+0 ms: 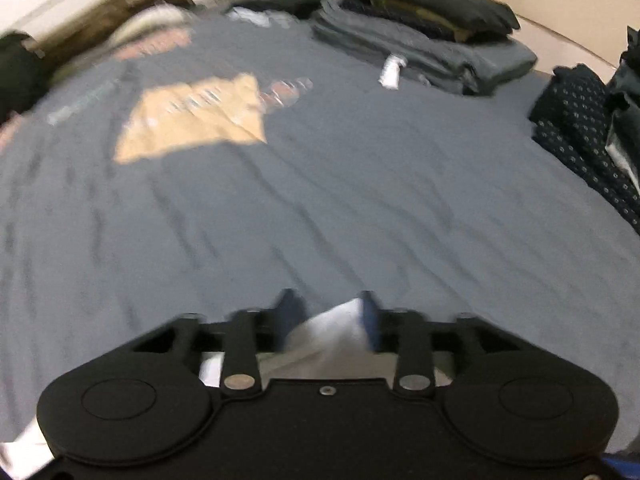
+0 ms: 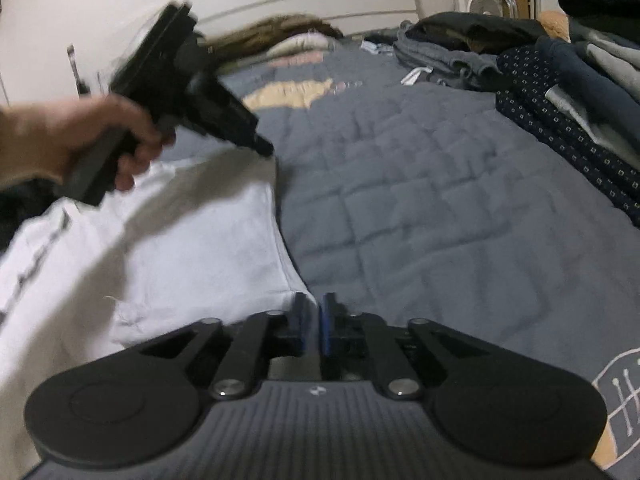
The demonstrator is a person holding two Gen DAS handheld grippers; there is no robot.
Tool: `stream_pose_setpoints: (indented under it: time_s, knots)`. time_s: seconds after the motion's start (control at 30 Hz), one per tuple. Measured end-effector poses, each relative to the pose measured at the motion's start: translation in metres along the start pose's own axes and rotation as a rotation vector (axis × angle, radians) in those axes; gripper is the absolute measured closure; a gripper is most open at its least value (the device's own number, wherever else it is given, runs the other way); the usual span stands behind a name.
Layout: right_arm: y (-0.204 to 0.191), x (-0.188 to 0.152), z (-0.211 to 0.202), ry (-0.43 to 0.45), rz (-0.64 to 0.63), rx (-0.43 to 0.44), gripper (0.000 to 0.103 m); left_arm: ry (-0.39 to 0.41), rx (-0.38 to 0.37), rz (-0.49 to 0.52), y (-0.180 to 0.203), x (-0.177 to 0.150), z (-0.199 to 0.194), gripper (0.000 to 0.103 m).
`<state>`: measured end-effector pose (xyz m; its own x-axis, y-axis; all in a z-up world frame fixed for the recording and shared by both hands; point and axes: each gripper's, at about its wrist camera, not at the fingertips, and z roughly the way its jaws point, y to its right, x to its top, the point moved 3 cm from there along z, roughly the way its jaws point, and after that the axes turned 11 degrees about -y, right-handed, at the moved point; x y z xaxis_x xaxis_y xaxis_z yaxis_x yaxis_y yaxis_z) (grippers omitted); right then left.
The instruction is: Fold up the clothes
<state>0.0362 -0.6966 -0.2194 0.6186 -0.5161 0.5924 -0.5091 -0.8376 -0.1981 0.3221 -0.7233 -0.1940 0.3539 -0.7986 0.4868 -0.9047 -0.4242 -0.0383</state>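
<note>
A white garment (image 2: 168, 240) lies spread on the grey quilted bed (image 2: 440, 220), at the left of the right wrist view. My left gripper (image 1: 330, 312) is shut on an edge of the white garment (image 1: 328, 332), which bunches between its blue pads. In the right wrist view the left gripper (image 2: 264, 148) is held by a hand above the garment's far corner. My right gripper (image 2: 315, 316) is shut on the garment's near corner, with the cloth pinched at its left pad.
Folded grey and dark clothes (image 1: 420, 48) are stacked at the back right of the bed. A dark dotted garment (image 2: 560, 120) and other clothes pile along the right side. A tan print (image 1: 192, 116) marks the bedcover. Pillows (image 2: 288, 44) lie by the headboard.
</note>
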Motion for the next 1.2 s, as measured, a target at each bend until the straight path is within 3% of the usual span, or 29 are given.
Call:
stream_pose_setpoints:
  time_s: [0.1,0.17,0.27,0.43,0.53,0.6,0.7,0.87,1.07,1.2]
  knots:
    - [0.002,0.012,-0.014,-0.019,-0.003,0.034,0.095,0.061,-0.009,-0.039,-0.01,-0.021,-0.05,0.058]
    - [0.001,0.02,-0.03,0.055,-0.008,0.03,0.093,0.103,-0.017,-0.078,-0.014,-0.051,-0.093,0.057]
    - [-0.004,0.022,-0.037,0.074,-0.056,0.058,0.091,0.15,-0.02,-0.159,-0.014,-0.115,-0.161,0.055]
    - [-0.01,0.015,-0.022,-0.062,-0.057,0.053,0.09,0.158,0.003,-0.304,0.0,-0.241,-0.263,0.048]
    - [-0.015,0.019,-0.045,-0.024,-0.035,0.088,0.087,0.171,0.058,-0.355,0.008,-0.299,-0.307,0.046]
    - [-0.021,0.019,-0.07,0.026,-0.029,0.101,0.074,0.178,0.101,-0.38,0.012,-0.336,-0.333,0.043]
    - [-0.026,0.002,-0.099,0.044,-0.024,0.096,0.06,0.168,0.16,-0.409,0.014,-0.38,-0.357,0.043]
    - [-0.031,-0.039,-0.139,0.03,-0.016,0.061,0.058,0.148,0.256,-0.461,0.016,-0.445,-0.368,0.043]
    - [-0.022,-0.102,-0.166,-0.018,0.026,-0.005,0.056,0.124,0.247,-0.608,0.008,-0.523,-0.364,0.043]
    - [-0.012,-0.14,-0.18,0.006,0.071,-0.044,0.056,0.123,0.314,-0.551,0.024,-0.556,-0.364,0.043]
